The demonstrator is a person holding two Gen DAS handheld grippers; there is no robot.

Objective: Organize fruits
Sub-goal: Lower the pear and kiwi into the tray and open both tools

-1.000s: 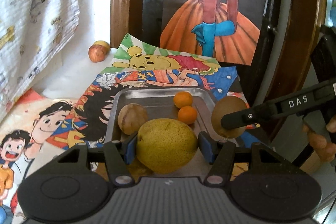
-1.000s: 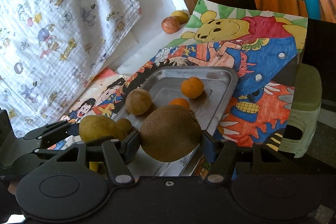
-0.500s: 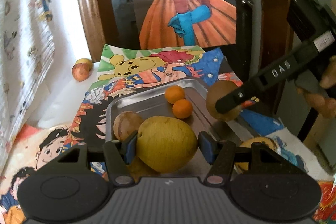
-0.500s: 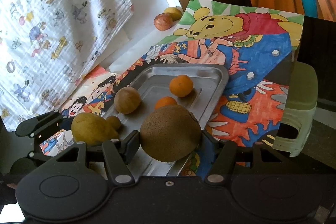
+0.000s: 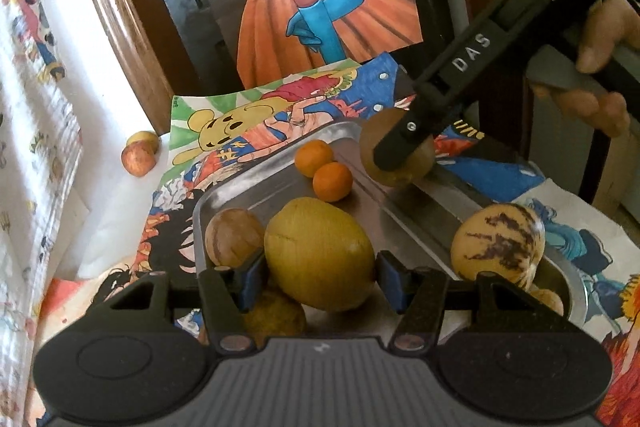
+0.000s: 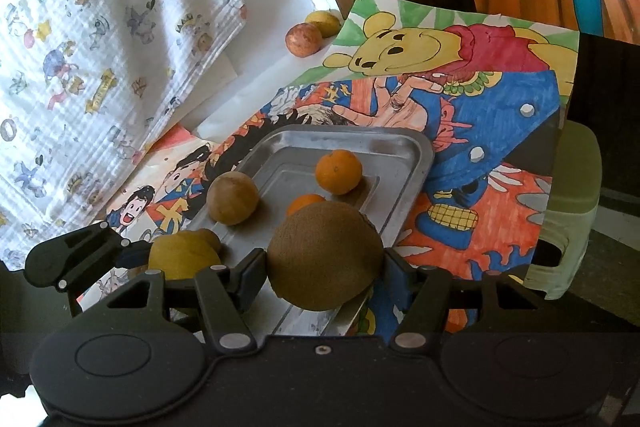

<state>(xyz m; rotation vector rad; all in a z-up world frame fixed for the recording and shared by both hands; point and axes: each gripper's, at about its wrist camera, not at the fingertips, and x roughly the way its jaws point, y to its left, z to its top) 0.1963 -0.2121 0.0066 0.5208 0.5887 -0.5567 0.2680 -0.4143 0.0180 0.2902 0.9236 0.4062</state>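
You're carrying a fruit in each gripper over the metal tray (image 5: 280,187): the left gripper (image 5: 320,277) is pinching the yellow-green pear (image 5: 318,253), the right gripper (image 6: 326,273) is clamping the brown kiwi-like fruit (image 6: 324,255). Compared with a second ago, both are moving in over the tray; the left view is swinging right, so a striped melon-like fruit (image 5: 498,245) at the tray's near right end is now showing. In that view the kiwi-like fruit is hanging above the tray's right rim, beside the two oranges (image 5: 332,181). A round brown fruit (image 6: 232,197) is already sitting in the tray. An apple (image 6: 303,39) and a yellow fruit (image 6: 324,21) are waiting well apart by the wall. Both held fruits look ready to set down; nothing released yet.
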